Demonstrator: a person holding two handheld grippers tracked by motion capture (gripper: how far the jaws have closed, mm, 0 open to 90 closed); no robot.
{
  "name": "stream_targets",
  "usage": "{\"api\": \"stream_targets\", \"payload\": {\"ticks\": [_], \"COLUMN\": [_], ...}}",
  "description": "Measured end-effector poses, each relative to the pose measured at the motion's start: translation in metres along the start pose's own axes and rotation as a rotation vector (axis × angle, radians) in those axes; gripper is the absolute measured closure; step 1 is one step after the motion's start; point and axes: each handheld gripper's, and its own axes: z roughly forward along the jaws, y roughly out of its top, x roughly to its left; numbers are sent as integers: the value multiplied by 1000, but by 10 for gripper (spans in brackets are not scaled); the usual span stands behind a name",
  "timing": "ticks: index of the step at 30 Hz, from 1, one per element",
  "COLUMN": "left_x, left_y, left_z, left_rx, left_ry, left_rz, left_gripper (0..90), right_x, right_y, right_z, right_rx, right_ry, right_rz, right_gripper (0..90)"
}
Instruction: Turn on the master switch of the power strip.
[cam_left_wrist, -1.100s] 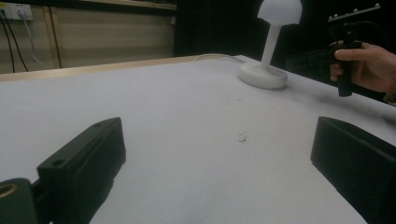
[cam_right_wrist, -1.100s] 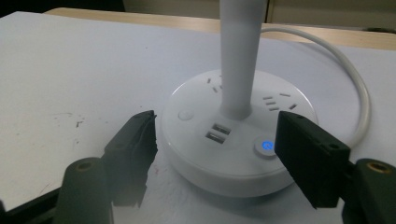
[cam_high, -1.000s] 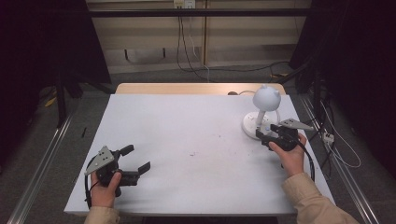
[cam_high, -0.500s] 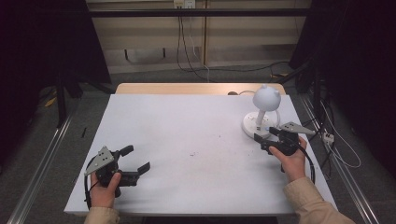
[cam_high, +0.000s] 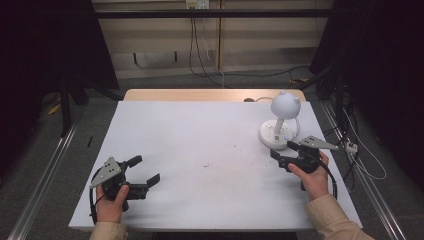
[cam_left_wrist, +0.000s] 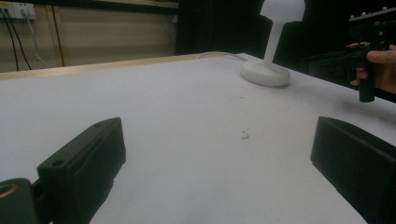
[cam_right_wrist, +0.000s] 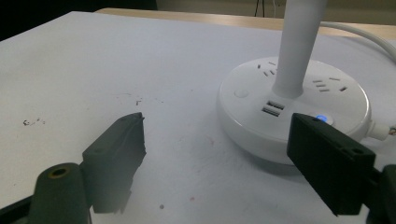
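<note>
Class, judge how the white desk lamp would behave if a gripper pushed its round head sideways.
The desk lamp looks rigid plastic and probably won't flex. Its wide base likely resists tipping, though the head sits high on a thin stem. Its cord may drag.

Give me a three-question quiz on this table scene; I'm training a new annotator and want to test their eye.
1. True or false: the right gripper is shut on the lamp.
2. Which gripper is nearer the lamp? A) left B) right
3. Fill in: on the lamp base, beside the stem, a small ____ light glows.

Key:
1. False; its jaws stand open, holding nothing.
2. B; the left gripper rests at the opposite near corner of the table.
3. Blue.
</note>
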Motion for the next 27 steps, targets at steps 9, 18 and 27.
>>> {"api": "stream_targets", "payload": {"ticks": [9,18,27], "left_x": [-1,0,0], "left_y": [0,-1,-1], "left_z": [1,1,1], "left_rx": [1,3,5], "left_ry": [-1,-3,-3], "left_rz": [-1,-2,-5], "left_gripper": [28,28,28], "right_x": [8,11,15], "right_y": [-5,-9,-15], "right_z": [-10,-17,-21], "right_rx": [-7,-12,-9], "right_ry": [25,41,56], "right_rz": [-19,-22,-25], "right_gripper": [186,178,166]}}
